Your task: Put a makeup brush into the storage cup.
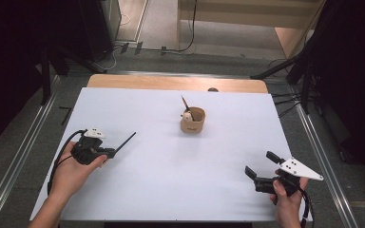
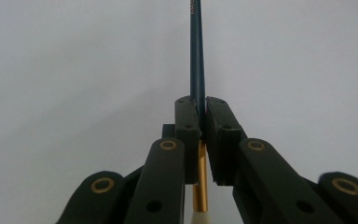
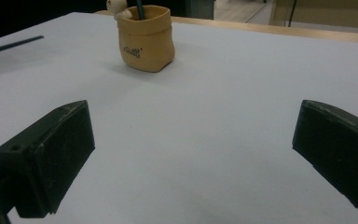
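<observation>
My left gripper (image 1: pixel 110 153) lies at the left of the white table, shut on a slim dark-blue brush (image 1: pixel 126 141) whose handle points toward the table's middle. In the left gripper view the pads (image 2: pixel 188 119) of that gripper (image 2: pixel 202 105) pinch the brush (image 2: pixel 196 56) just above its gold ferrule, and the pale tip trails back toward the camera. A tan pouch-shaped cup (image 1: pixel 193 121) stands upright at the centre back, holding a dark stick (image 1: pixel 185 102) and a small white-headed item. My right gripper (image 1: pixel 260 164) sits open at the front right, aimed at the cup (image 3: pixel 145 39), with nothing between its fingers (image 3: pixel 193 140).
The white sheet (image 1: pixel 171 175) covers most of a wooden table, whose bare strip (image 1: pixel 171 83) shows along the far edge. Dark stands and cables line the floor to both sides. In the right gripper view the held brush's handle (image 3: pixel 16 44) shows at far left.
</observation>
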